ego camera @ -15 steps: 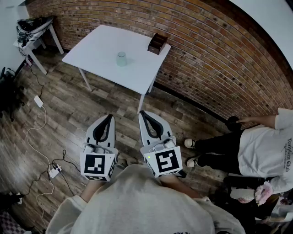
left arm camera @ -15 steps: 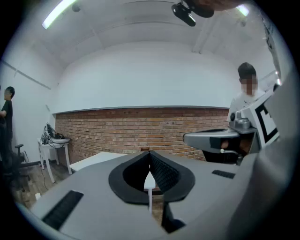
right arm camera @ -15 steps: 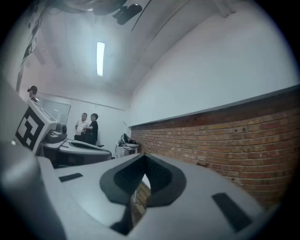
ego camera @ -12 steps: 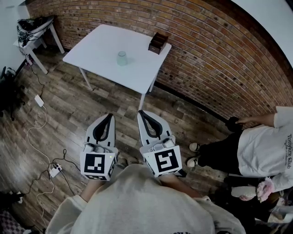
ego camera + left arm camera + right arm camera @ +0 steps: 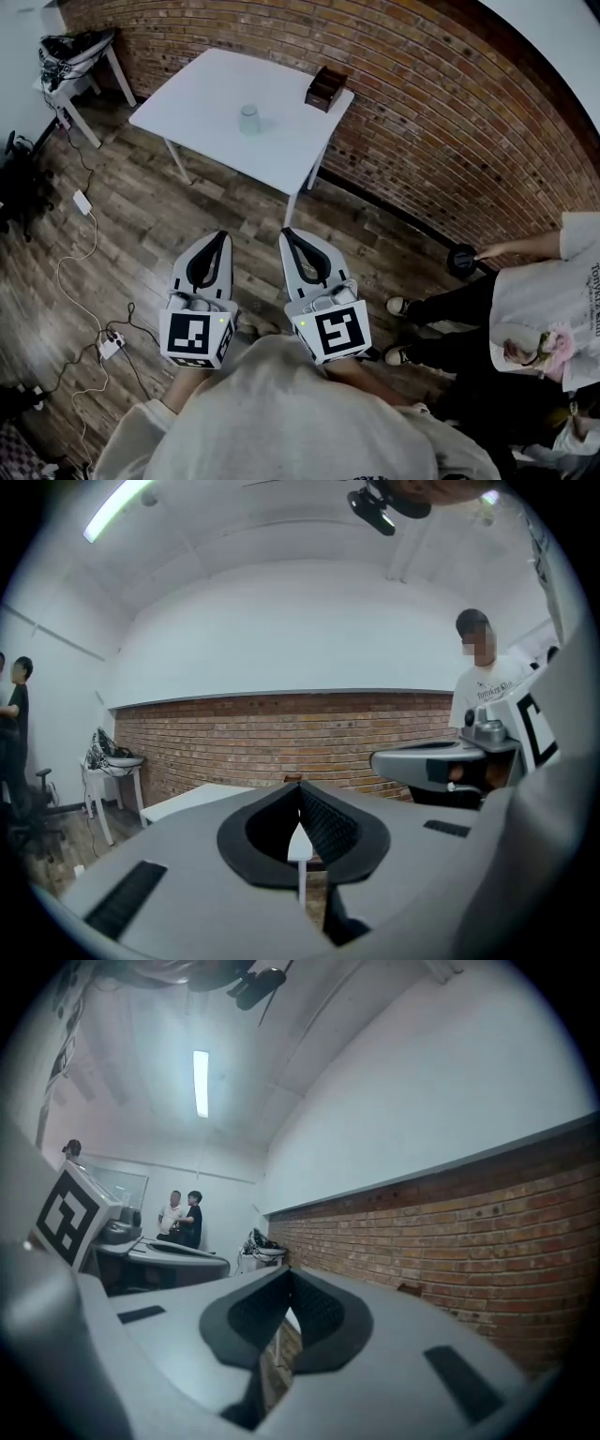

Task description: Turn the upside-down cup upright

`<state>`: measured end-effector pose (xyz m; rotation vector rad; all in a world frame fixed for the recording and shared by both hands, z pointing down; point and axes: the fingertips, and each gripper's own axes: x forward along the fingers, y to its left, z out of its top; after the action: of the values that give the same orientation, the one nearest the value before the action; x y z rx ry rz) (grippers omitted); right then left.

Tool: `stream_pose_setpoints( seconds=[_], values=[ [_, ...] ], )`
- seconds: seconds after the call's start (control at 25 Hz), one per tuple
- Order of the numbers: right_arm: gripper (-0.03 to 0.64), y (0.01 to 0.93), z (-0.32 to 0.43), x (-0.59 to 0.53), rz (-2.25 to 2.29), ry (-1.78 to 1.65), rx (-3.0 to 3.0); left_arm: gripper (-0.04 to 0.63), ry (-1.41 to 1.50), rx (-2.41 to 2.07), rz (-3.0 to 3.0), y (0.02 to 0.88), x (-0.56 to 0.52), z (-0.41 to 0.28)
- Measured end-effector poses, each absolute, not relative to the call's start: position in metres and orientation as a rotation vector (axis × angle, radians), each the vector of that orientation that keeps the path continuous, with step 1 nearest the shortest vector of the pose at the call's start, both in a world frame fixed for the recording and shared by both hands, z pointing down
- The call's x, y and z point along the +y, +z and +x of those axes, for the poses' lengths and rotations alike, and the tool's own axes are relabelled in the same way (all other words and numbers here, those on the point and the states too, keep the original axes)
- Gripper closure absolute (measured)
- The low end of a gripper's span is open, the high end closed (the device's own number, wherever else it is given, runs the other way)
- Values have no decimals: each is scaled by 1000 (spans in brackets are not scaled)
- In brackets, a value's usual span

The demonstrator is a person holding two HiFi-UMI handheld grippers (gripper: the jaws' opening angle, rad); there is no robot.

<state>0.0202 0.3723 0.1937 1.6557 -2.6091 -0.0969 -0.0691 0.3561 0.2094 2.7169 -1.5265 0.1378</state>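
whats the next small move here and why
Probably step closer to the white table. The cup sits on it well beyond both grippers, and the left gripper and right gripper are shut, empty and level over the wood floor, too far away to reach it.

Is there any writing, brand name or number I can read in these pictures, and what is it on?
No text reads clearly.
Bystander's white shirt: dark print at the picture's edge, too small and cut off to read.
Marker cubes on the left tool and right tool: black-and-white square patterns, no letters or numbers.
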Motion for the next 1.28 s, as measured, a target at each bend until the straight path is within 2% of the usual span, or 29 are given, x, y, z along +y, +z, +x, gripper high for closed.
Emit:
stream_pose_setpoints(
  seconds=[0.72,1.28],
  values=[
    [611,202,31,339,1636,-91,-2649,586,125,-1595,2676,216,323,-71],
    [611,206,6,234,1656,-98,-2616,586,101,-1536,2722,218,217,-91]
  ],
)
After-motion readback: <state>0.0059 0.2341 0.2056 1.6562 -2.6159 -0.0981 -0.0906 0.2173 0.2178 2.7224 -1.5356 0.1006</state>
